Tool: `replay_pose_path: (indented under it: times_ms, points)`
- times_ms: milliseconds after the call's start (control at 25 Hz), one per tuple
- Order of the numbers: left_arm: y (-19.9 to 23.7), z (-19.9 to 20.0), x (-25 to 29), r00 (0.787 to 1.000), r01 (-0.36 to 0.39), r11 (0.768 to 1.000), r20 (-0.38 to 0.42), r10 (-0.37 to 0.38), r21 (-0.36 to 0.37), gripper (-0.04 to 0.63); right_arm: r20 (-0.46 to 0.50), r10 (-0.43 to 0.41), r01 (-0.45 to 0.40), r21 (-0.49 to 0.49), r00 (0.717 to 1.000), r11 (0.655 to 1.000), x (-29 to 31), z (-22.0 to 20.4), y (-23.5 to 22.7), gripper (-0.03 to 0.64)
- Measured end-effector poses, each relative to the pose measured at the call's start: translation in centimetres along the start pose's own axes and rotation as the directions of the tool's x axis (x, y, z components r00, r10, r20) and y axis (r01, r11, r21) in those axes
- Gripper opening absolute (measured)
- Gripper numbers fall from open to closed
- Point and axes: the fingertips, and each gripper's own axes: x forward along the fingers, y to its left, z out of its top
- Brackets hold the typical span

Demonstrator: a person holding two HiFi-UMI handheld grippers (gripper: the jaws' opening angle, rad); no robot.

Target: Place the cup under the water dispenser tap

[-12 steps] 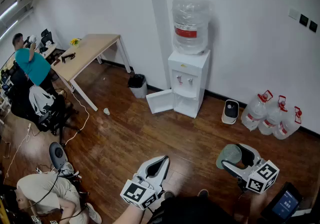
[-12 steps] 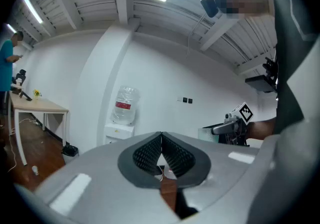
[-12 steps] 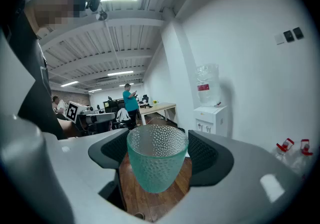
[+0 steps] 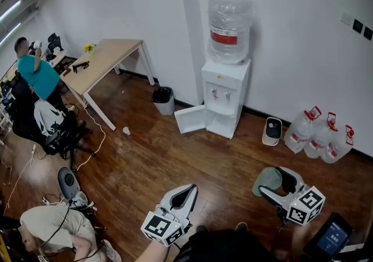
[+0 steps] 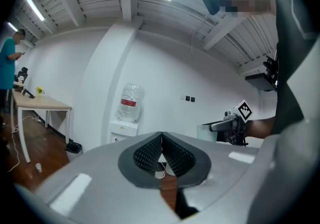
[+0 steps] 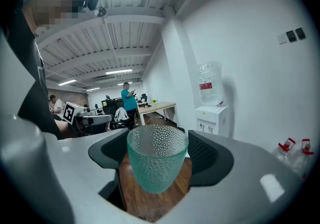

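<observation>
Cup (image 6: 157,160): green dimpled glass, upright, clamped between the pads of my right gripper (image 4: 267,188), whose jaws stand wide against its sides, holding it clear above the wooden floor (image 4: 145,167). The water dispenser (image 4: 224,103) stands against the white wall, well apart from the cup. My left gripper (image 5: 161,143) is empty, jaws pressed together.

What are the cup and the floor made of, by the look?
Cup: translucent teal, dimpled all over, see-through near the rim. It looks like pressed glass or clear plastic, can't tell which.
Floor: reddish-brown planks with a soft sheen. It looks like wood or wood-look laminate.
</observation>
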Motion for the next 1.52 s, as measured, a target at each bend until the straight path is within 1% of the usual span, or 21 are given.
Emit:
replay_pose_path:
  times_ms: [160,360,520,680,880,1040,1200,1280,1400,1520]
  points:
    - [2.2,0.1,-1.4,1.0,0.01,1.0,0.02,-0.01,-0.01,0.0,0.005,-0.013,0.013,-0.012,1.0,1.0,2.0,0.4,1.2,0.37]
    - [4.9,-0.7,-1.8,1.0,0.026,0.999,-0.008,-0.026,-0.024,0.0,-0.006,-0.023,0.023,-0.024,1.0,0.999,4.3,0.4,2.2,0.37]
    - [6.2,-1.1,-0.7,0.999,0.042,0.998,-0.023,-0.043,-0.037,0.0,-0.027,-0.02,0.019,-0.024,0.999,1.0,6.0,0.6,1.7,0.37]
    - [7.2,-1.6,2.5,0.997,0.049,0.998,-0.053,-0.051,-0.043,0.0,-0.026,-0.015,0.015,-0.011,1.0,1.0,8.0,1.2,-1.2,0.37]
    - [8.8,-0.9,8.0,0.996,0.038,0.999,-0.078,-0.04,-0.03,0.0,-0.015,0.001,0.0,0.017,1.0,1.0,11.3,1.8,-6.8,0.37]
    - [10.4,-0.4,13.0,0.992,0.034,0.999,-0.119,-0.033,0.003,0.0,-0.012,0.032,-0.032,0.006,0.999,0.999,13.8,2.8,-10.8,0.37]
    - [12.0,0.4,17.1,0.991,0.01,1.0,-0.136,-0.009,0.006,0.0,-0.021,0.074,-0.074,0.0,0.997,0.997,16.1,3.9,-13.9,0.37]
    - [12.7,0.6,18.8,0.989,-0.008,1.0,-0.146,0.009,0.008,0.0,-0.038,0.088,-0.088,-0.004,0.995,0.996,17.2,3.9,-15.3,0.37]
    - [13.9,0.7,20.7,0.988,-0.027,1.0,-0.155,0.028,0.005,0.0,-0.056,0.085,-0.085,-0.009,0.995,0.996,19.2,3.7,-17.4,0.37]
    - [14.9,0.6,21.7,0.984,-0.022,1.0,-0.176,0.023,0.005,0.0,-0.052,0.081,-0.081,-0.005,0.995,0.997,21.5,3.6,-18.4,0.37]
